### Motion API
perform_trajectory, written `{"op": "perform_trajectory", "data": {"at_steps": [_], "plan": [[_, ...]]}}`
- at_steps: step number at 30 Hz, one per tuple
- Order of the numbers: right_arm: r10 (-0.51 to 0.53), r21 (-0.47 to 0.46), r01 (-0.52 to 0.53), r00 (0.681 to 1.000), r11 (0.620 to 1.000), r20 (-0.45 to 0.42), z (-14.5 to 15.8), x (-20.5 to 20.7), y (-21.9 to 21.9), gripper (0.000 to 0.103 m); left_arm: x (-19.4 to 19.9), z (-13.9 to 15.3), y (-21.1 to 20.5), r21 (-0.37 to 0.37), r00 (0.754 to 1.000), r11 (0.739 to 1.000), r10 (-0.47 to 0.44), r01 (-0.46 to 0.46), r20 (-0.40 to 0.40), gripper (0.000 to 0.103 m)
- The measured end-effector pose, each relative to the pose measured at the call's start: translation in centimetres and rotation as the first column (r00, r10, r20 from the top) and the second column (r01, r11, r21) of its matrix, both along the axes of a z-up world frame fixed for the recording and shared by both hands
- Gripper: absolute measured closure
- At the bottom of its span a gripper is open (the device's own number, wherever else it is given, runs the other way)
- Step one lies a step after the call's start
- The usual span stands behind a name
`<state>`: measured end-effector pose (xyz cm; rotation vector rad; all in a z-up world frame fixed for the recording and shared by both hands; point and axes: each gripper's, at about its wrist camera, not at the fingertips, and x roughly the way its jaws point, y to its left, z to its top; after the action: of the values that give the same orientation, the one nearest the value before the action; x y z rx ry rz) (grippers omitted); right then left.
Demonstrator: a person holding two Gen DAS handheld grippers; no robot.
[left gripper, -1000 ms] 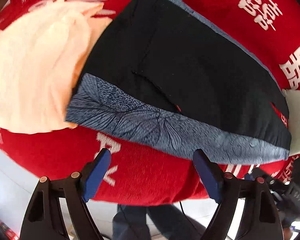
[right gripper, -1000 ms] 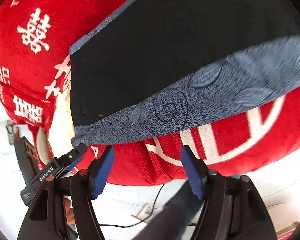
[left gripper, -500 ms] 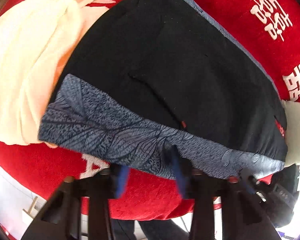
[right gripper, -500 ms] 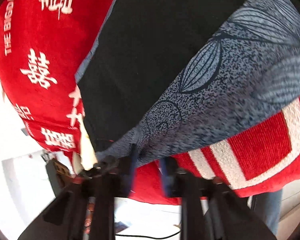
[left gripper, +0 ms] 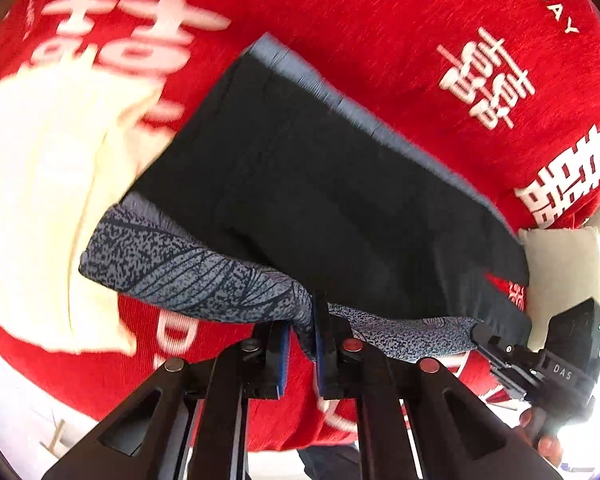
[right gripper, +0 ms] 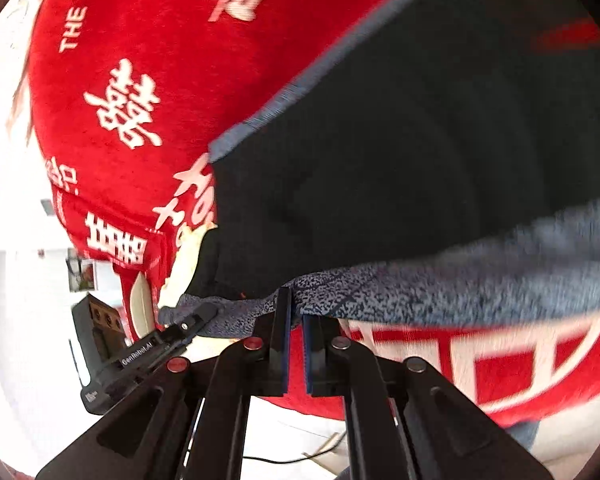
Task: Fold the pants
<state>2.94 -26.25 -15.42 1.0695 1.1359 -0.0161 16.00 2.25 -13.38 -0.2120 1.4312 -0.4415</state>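
Pants point(left gripper: 340, 208) lie on the red cloth point(left gripper: 400, 40), stretching away from you; your left hand-held gripper point(left gripper: 302, 344) and right hand-held gripper point(right gripper: 296, 320) both pinch the near patterned hem, side by side.

A red cloth point(left gripper: 380, 32) with white characters covers the surface; a cream garment point(left gripper: 48, 200) lies at nine o'clock, a beige item point(left gripper: 560, 268) at three o'clock.

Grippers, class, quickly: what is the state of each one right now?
Left gripper: closed on the pants' patterned grey band.
Right gripper: closed on the same band.
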Motion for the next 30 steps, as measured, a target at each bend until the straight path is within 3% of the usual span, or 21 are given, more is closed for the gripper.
{"op": "perform_trajectory", "data": {"at_steps": [4, 9, 12, 18, 22, 23, 24, 25, 26, 27, 28, 29, 30], "plan": [[0.101, -0.024, -0.101, 0.995, 0.995, -0.002, 1.2, 5.3, -2.9, 0.098, 5.3, 0.8, -2.4, 0.014, 0.999, 1.000, 0.005, -0.006, 0.049, 0.092], [0.178, -0.028, -0.178, 0.984, 0.984, -0.022, -0.1, 12.2, -7.0, 0.098, 11.4, -0.4, -6.5, 0.071, 0.993, 0.997, -0.006, -0.003, 0.117, 0.092], [0.216, -0.026, -0.217, 0.975, 0.976, -0.045, -2.2, 16.6, -8.9, 0.098, 15.2, -2.8, -8.5, 0.094, 0.993, 0.995, 0.006, -0.018, 0.118, 0.092], [0.293, -0.059, -0.299, 0.951, 0.952, -0.093, -7.2, 22.7, -11.5, 0.098, 18.9, -6.4, -10.7, 0.155, 0.991, 0.988, -0.001, -0.019, 0.132, 0.091], [0.329, -0.091, -0.341, 0.936, 0.936, -0.126, -10.0, 25.0, -11.7, 0.095, 20.1, -6.5, -10.6, 0.166, 0.993, 0.985, 0.019, -0.038, 0.117, 0.090], [0.326, -0.086, -0.339, 0.936, 0.937, -0.136, -10.3, 25.3, -11.7, 0.094, 20.2, -5.8, -10.5, 0.177, 0.992, 0.984, 0.014, -0.036, 0.127, 0.085], [0.319, -0.080, -0.332, 0.936, 0.940, -0.147, -10.3, 25.7, -11.7, 0.094, 20.1, -4.8, -10.4, 0.212, 0.987, 0.977, 0.003, -0.037, 0.161, 0.072], [0.318, -0.077, -0.331, 0.937, 0.940, -0.147, -10.0, 25.9, -11.7, 0.088, 19.7, -3.7, -10.1, 0.253, 0.978, 0.967, -0.012, -0.041, 0.207, 0.066], [0.325, -0.078, -0.337, 0.936, 0.938, -0.135, -9.3, 26.0, -11.6, 0.072, 19.4, -2.5, -9.8, 0.285, 0.968, 0.958, -0.028, -0.045, 0.249, 0.056], [0.340, -0.085, -0.350, 0.934, 0.933, -0.114, -8.3, 26.0, -11.6, 0.041, 19.1, -1.4, -9.5, 0.312, 0.959, 0.949, -0.040, -0.052, 0.281, 0.055], [0.350, -0.106, -0.360, 0.931, 0.927, -0.101, -7.5, 26.1, -12.0, 0.027, 19.0, -0.8, -9.3, 0.334, 0.955, 0.941, -0.050, -0.053, 0.292, 0.055], [0.356, -0.154, -0.365, 0.931, 0.918, -0.084, -5.9, 26.0, -12.1, 0.020, 18.6, -0.5, -9.1, 0.347, 0.956, 0.937, -0.060, -0.045, 0.288, 0.055], [0.365, -0.182, -0.370, 0.929, 0.911, -0.065, -4.5, 25.7, -12.2, 0.021, 18.2, -0.6, -9.3, 0.354, 0.960, 0.935, -0.072, -0.029, 0.270, 0.055]]}}
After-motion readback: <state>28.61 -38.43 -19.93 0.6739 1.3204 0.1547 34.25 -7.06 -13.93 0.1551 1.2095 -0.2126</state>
